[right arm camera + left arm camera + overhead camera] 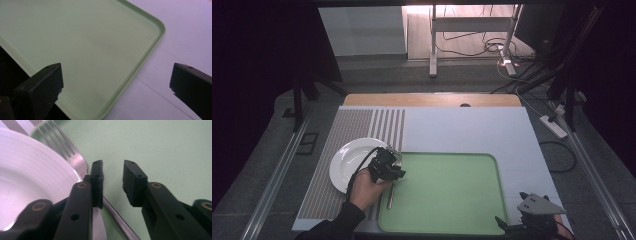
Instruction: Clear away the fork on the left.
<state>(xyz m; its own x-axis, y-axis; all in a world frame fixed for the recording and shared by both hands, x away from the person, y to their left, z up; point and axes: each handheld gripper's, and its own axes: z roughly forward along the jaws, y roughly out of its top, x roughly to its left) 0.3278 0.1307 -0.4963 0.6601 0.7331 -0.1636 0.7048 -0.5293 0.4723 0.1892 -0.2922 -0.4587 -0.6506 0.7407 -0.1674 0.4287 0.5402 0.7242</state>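
Note:
A metal fork [75, 160] lies on the green tray [452, 200] along its left edge, tines pointing away, right beside a white plate [349, 162]. In the high view the fork's handle [390, 197] shows below my left gripper [391, 159]. That gripper hovers low over the fork, open by a small gap in the left gripper view [112, 171]. Nothing sits between its jaws, and the handle runs under the left jaw. The plate [27, 175] fills the left of that view. My right gripper [508, 226] is wide open [116, 75] over the tray's near right corner [150, 42], holding nothing.
The tray and plate rest on a pale grey mat [462, 130] with a striped band [352, 130] on its left, over a wooden table [432, 99]. Cables and a metal stand [472, 35] lie on the floor beyond.

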